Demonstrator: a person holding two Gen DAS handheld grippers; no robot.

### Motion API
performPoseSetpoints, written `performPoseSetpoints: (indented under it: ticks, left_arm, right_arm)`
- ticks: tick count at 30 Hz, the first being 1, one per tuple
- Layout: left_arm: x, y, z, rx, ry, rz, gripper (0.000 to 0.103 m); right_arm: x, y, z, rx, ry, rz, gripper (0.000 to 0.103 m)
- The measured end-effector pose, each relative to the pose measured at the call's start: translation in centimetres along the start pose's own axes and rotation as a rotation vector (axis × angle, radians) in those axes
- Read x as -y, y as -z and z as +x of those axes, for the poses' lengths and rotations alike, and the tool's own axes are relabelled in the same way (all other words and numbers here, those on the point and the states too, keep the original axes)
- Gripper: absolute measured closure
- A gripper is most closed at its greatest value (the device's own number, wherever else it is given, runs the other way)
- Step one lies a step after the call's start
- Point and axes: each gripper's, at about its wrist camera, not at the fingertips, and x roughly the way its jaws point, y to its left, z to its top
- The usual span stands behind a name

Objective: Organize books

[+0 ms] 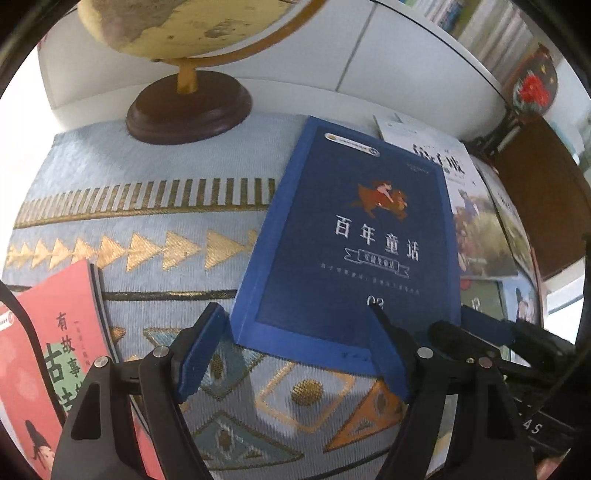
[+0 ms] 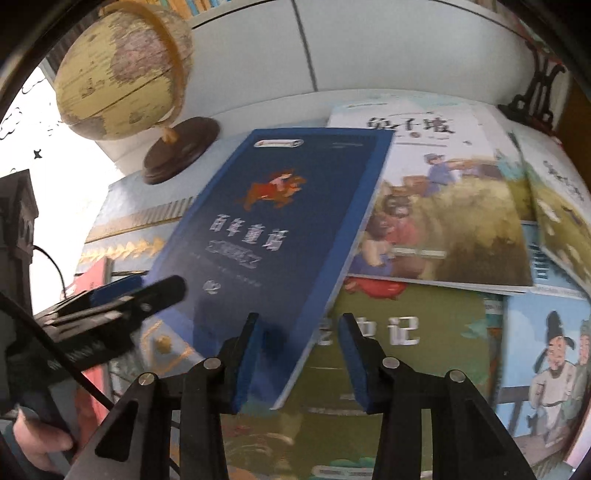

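Note:
A dark blue book (image 1: 354, 236) with silver characters lies on a patterned cloth (image 1: 155, 221). Its right side rests over other picture books. My left gripper (image 1: 295, 354) hovers open at the book's near left corner, one finger beside the corner and the other in front of the cover. In the right wrist view the blue book (image 2: 280, 229) has its near right corner between the jaws of my right gripper (image 2: 301, 363). The left pad lies against the cover, while the right pad stands apart from the edge. Each gripper shows in the other's view.
A globe (image 1: 192, 33) on a dark wooden base stands at the back by a white wall. A red book (image 1: 55, 350) lies at the near left. Several picture books (image 2: 443, 206) overlap on the right, with a dark stand (image 2: 539, 92) behind. A hand (image 2: 40, 443) holds the left gripper.

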Motion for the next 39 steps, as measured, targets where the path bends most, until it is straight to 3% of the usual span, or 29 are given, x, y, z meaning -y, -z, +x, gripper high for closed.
performPoseSetpoints:
  ticks: [3,7,20,23,31,39]
  left_arm:
    - [0.1,0.5,-0.3,-0.014,0.042,0.003,0.028]
    - [1.1,2.0,-1.0,-0.055,0.135,0.013,0.028]
    - [7.0,9.0,-2.7,-0.132,0.2,0.173,0.028]
    - [6.7,8.9,-2.4,-0.139,0.203,0.145,0.028]
    - [6.6,8.6,-2.6,-0.12,0.196,0.111,0.028]
    - [6.7,8.4,-8.2,-0.034,0.352,0.098,0.028]
  right_arm:
    - [-0.2,0.5,-0.3,0.005,0.036,-0.025,0.061]
    - [1.1,1.2,-1.8,0.002,0.018,0.009,0.061]
    - [4.0,6.9,-6.2,-0.029,0.097,-0.03,0.06]
    - [4.9,7.5,-6.1,-0.053,0.067,-0.008,0.06]
    - [4.5,6.5,-5.6,-0.034,0.076,0.021,0.06]
    - [4.5,6.8,-5.8,-0.043,0.05,0.014,0.059]
